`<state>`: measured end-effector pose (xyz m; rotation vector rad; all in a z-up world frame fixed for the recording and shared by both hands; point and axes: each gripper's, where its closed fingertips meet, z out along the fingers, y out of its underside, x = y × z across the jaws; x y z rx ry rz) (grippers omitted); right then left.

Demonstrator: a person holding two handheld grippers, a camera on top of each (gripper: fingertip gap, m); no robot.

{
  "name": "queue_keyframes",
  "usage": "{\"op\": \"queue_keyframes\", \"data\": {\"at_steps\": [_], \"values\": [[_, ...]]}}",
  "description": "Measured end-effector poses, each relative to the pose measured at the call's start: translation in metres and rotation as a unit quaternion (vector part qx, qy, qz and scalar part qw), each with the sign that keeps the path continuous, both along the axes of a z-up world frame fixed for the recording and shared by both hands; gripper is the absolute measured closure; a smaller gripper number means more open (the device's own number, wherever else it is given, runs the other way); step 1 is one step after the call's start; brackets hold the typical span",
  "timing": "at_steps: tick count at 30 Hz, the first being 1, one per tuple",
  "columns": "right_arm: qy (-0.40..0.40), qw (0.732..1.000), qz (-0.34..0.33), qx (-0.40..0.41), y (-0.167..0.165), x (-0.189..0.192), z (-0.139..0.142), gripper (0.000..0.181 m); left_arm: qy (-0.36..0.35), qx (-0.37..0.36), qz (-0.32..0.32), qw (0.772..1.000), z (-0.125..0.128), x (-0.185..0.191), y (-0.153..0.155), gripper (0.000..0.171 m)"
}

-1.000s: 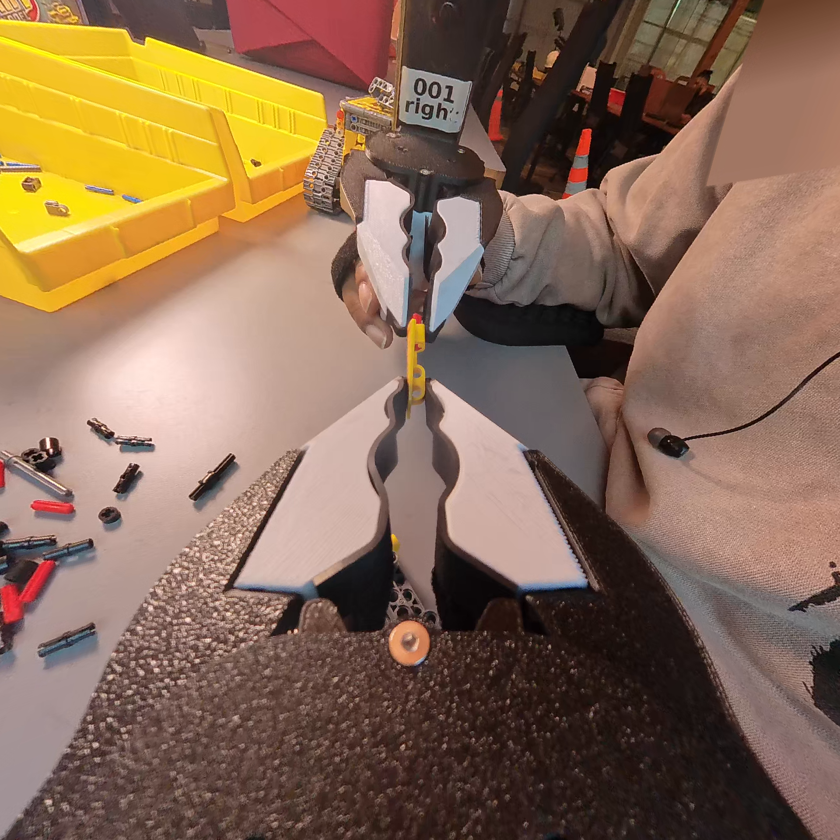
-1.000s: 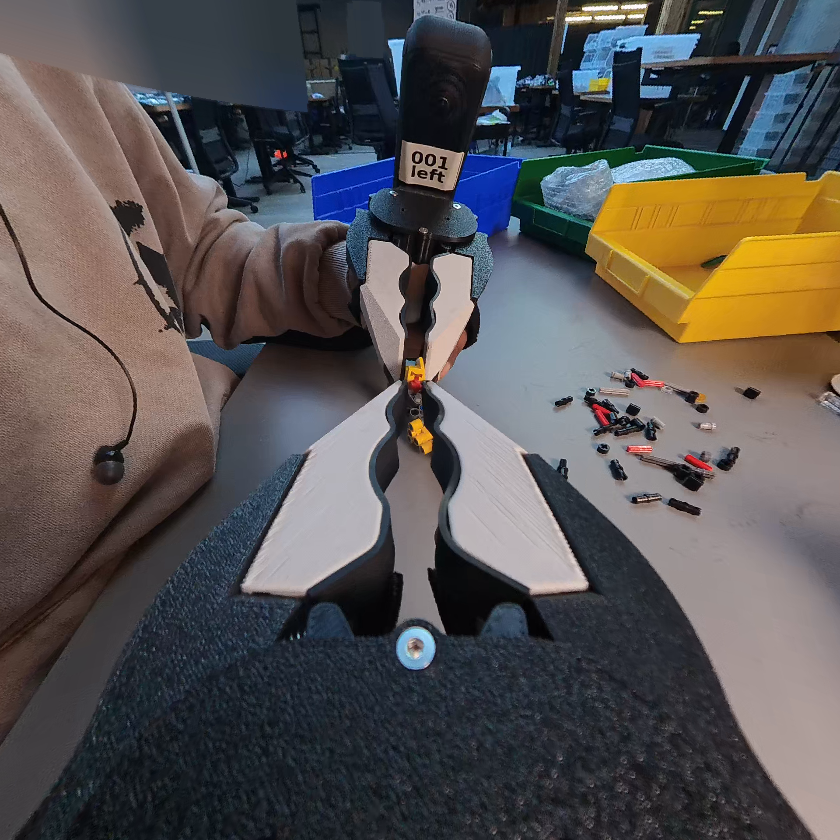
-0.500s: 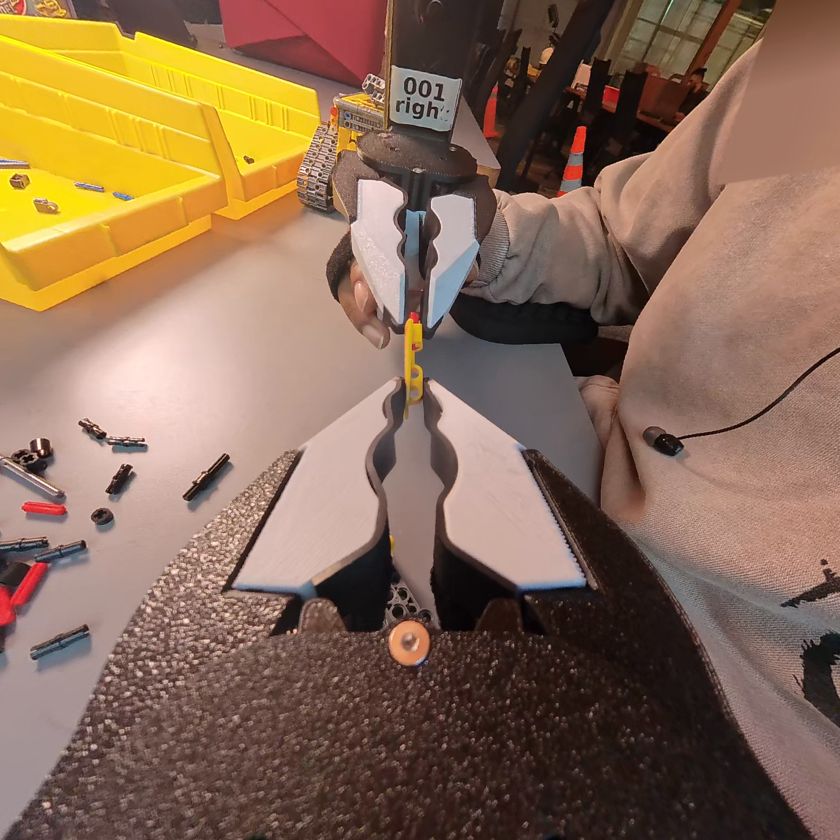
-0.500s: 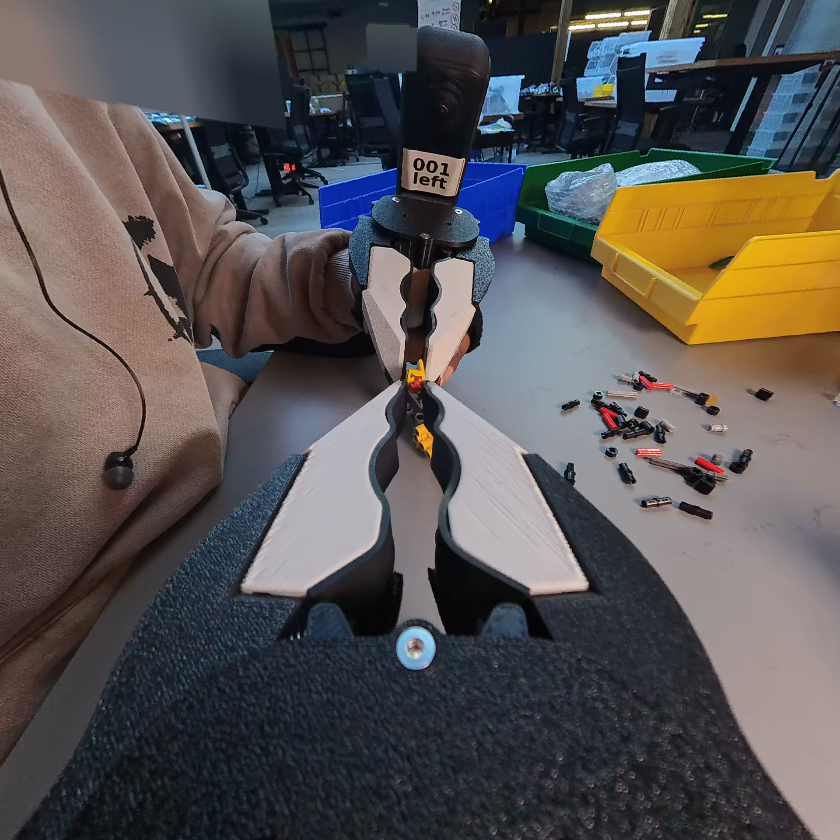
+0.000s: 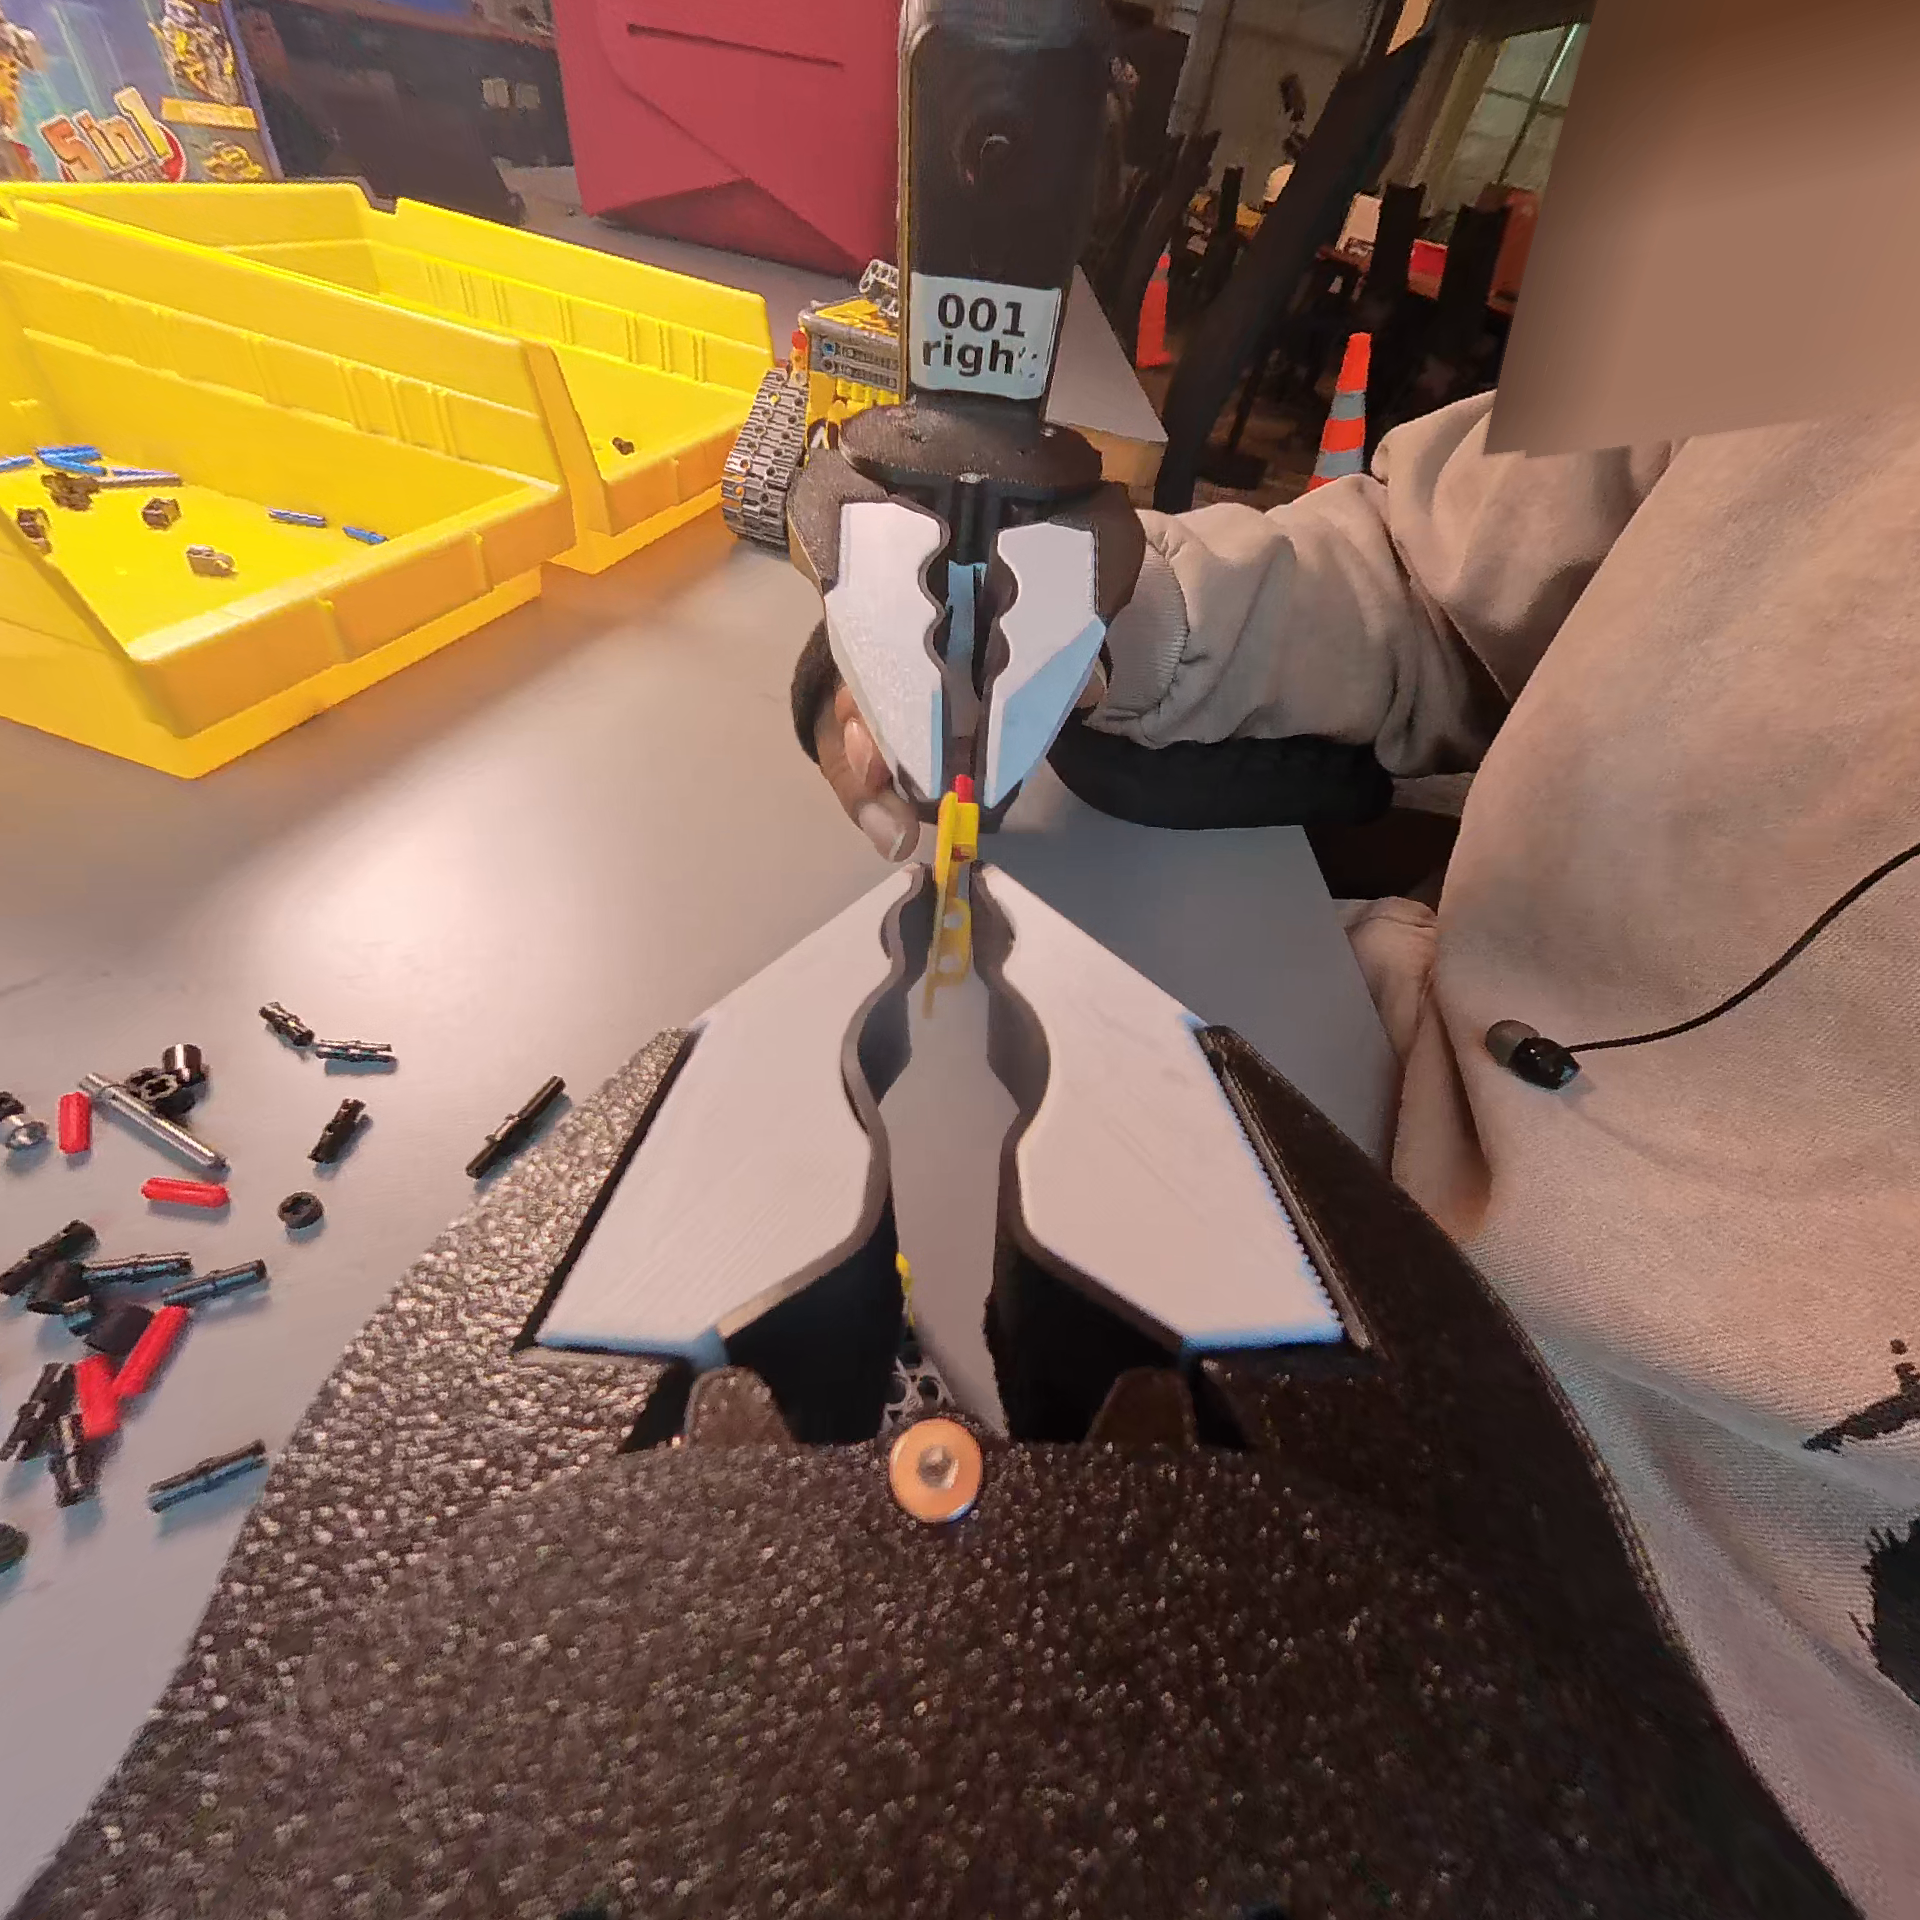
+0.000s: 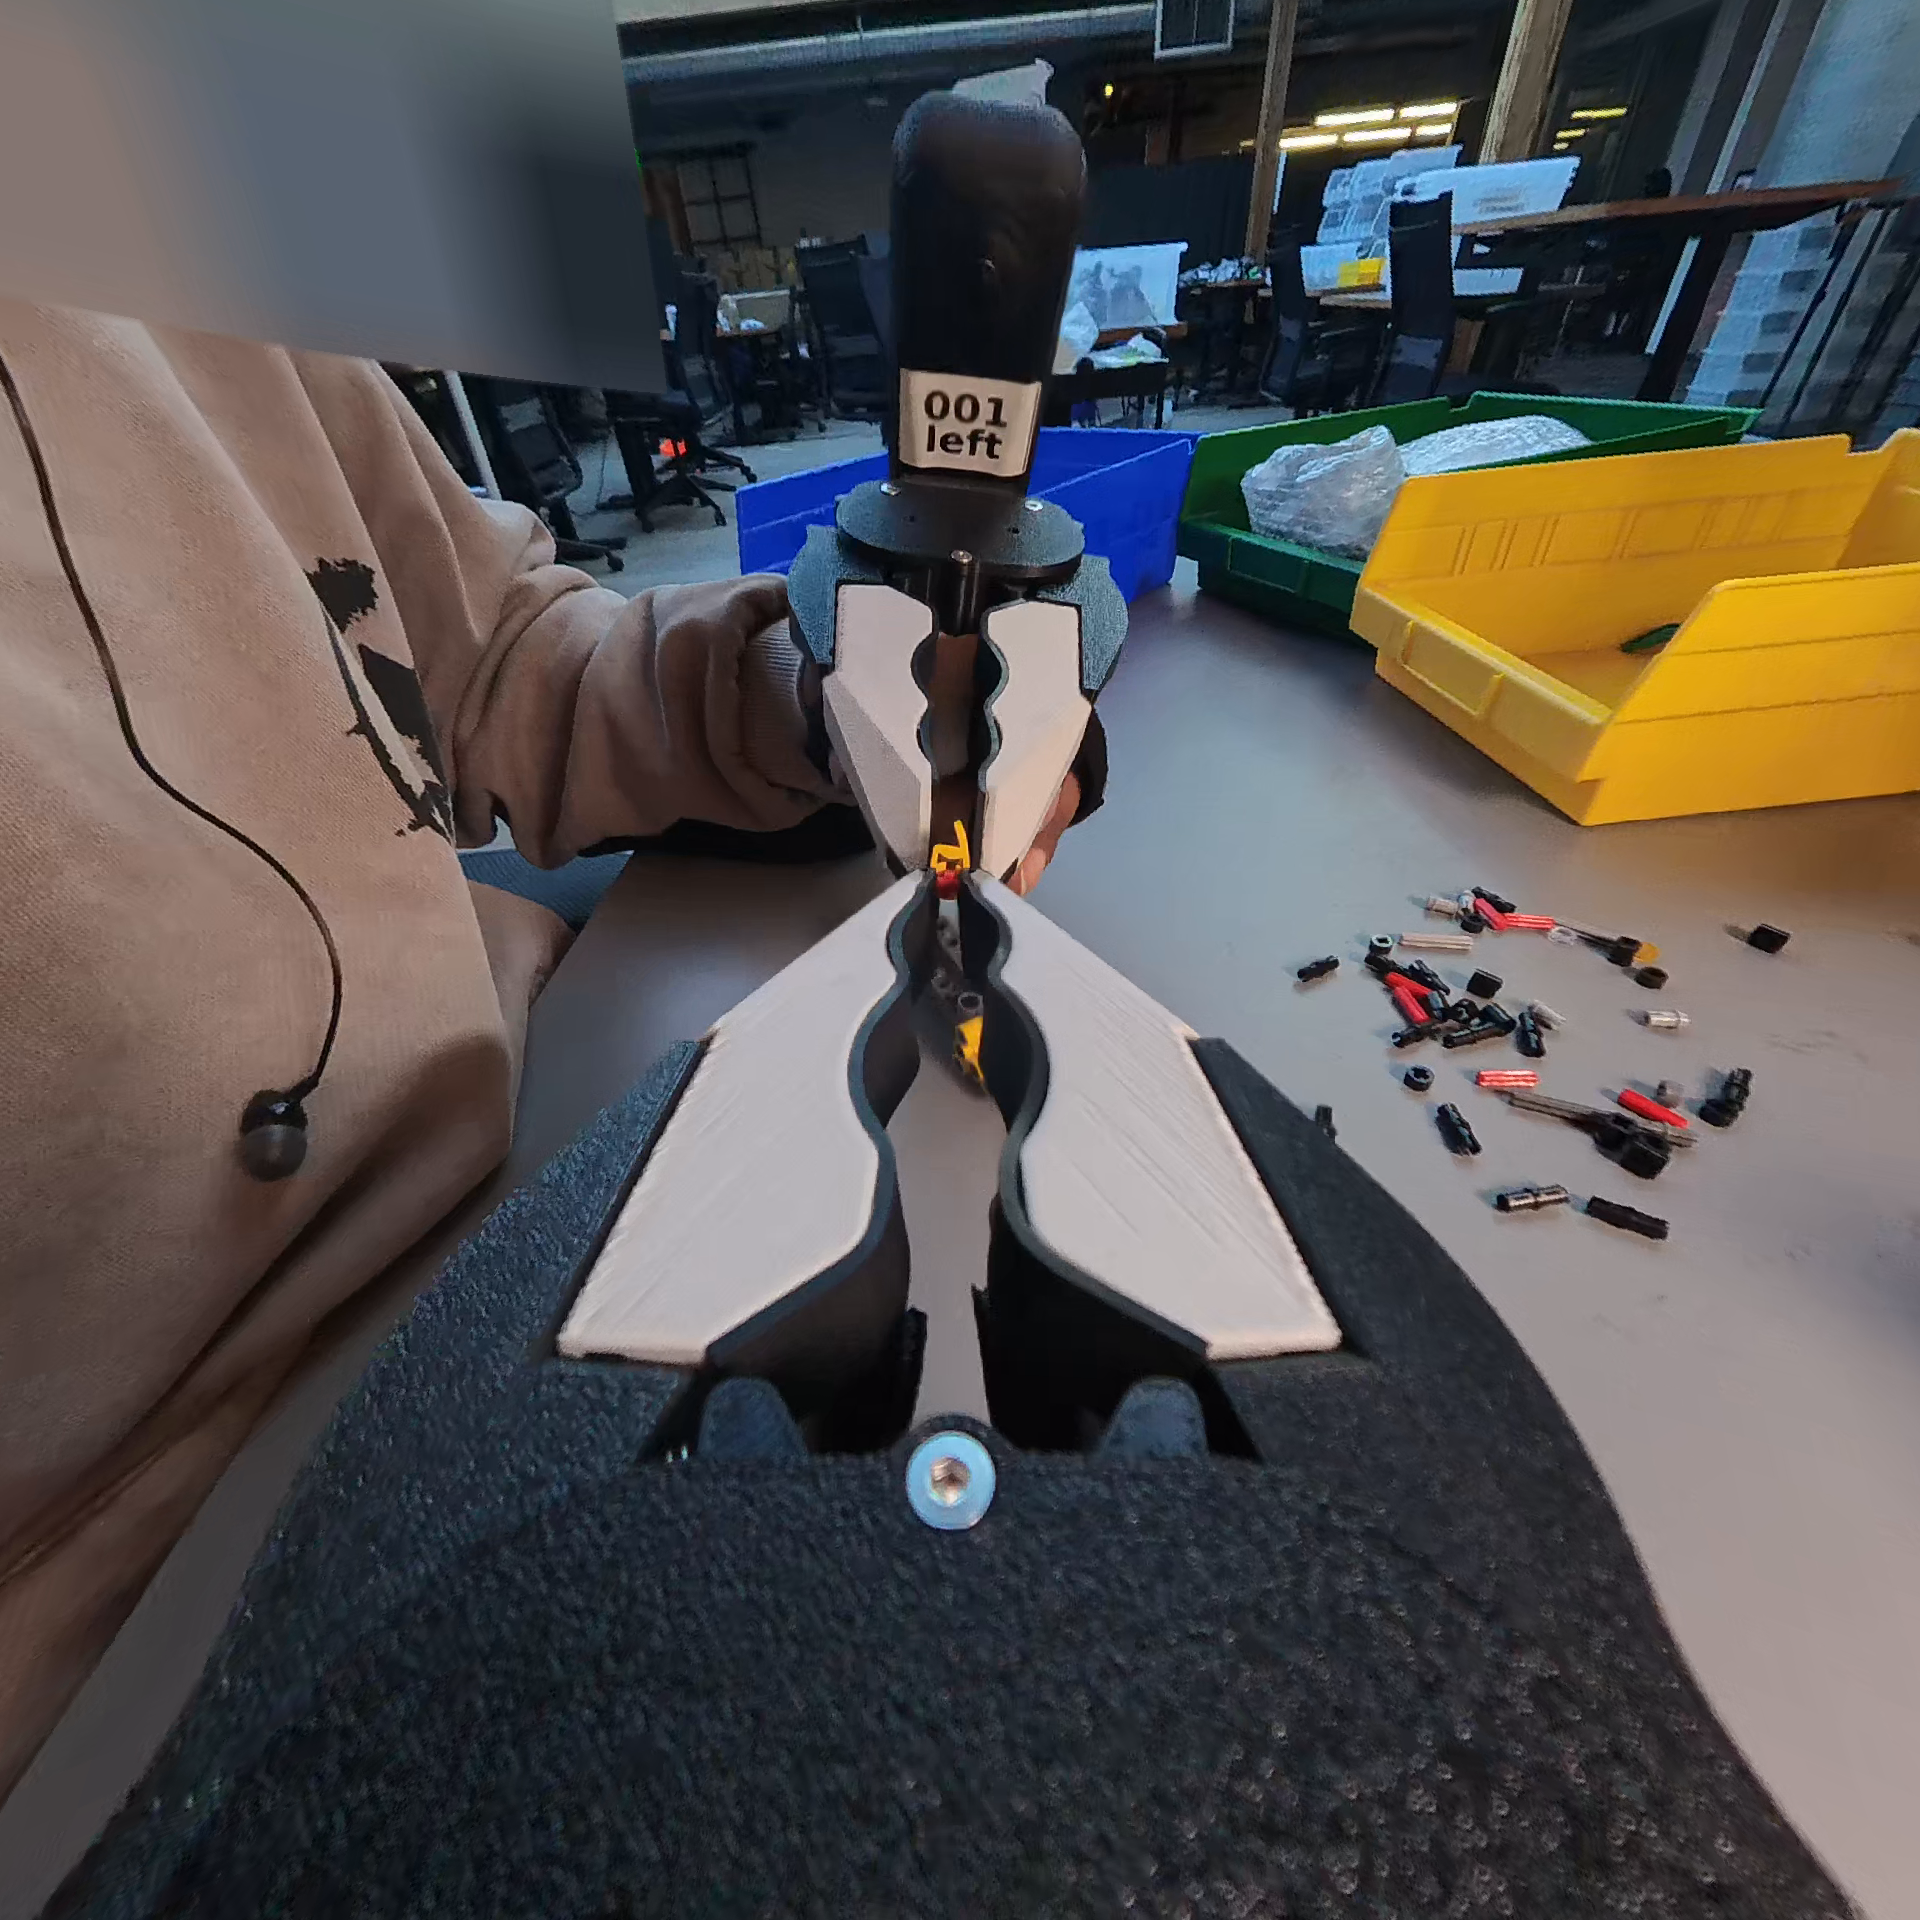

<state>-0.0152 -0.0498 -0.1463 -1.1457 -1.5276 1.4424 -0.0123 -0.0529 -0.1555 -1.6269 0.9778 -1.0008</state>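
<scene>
We see the left gripper (image 5: 948, 883) with fingers narrowed onto a thin yellow holed beam (image 5: 951, 914), held upright above the grey bench (image 5: 468, 883). The right gripper (image 6: 943, 883) pinches a small red pin (image 6: 945, 884) at the beam's far end, tip to tip. Black and red pins (image 6: 1507, 1023) lie scattered nearby.

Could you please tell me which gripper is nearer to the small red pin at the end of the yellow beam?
Right. The right gripper is shut on the red pin; the left gripper clamps the yellow beam just below it.
</scene>
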Motion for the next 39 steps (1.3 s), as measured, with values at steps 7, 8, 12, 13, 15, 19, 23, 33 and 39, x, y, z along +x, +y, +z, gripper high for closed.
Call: {"op": "queue_keyframes", "data": {"at_steps": [7,8,12,13,15,19,23,33,39], "values": [[0.029,0.999,0.017,-0.026,-0.003,-0.001,0.014,0.181,-0.031,0.012,-0.019,0.999,0.014,-0.003,-0.003,0.165],[0.031,0.999,0.021,-0.027,-0.003,0.000,0.016,0.181,-0.036,0.011,-0.021,0.999,0.016,-0.002,-0.003,0.165],[0.043,0.999,0.018,-0.021,-0.001,0.002,0.022,0.181,-0.053,0.011,-0.025,0.998,0.023,-0.002,-0.002,0.165],[0.044,0.999,0.019,-0.022,-0.001,0.002,0.024,0.181,-0.057,0.011,-0.025,0.998,0.025,-0.002,-0.002,0.164],[0.053,0.998,0.013,-0.021,0.001,0.003,0.028,0.181,-0.060,0.012,-0.019,0.998,0.027,-0.005,0.000,0.164],[0.135,0.987,-0.083,-0.003,0.050,0.046,0.076,0.181,-0.091,0.019,0.037,0.995,0.038,-0.056,0.007,0.165],[0.074,0.995,-0.067,0.017,0.031,0.017,0.044,0.181,-0.077,0.011,0.006,0.997,0.035,-0.024,0.007,0.165],[0.006,1.000,-0.011,0.005,0.003,-0.005,0.015,0.177,-0.002,0.077,0.033,0.997,0.016,-0.006,0.004,0.165],[0.009,1.000,-0.017,0.020,0.003,-0.005,0.014,0.176,-0.004,0.062,0.024,0.998,0.014,-0.004,0.003,0.165]]}}
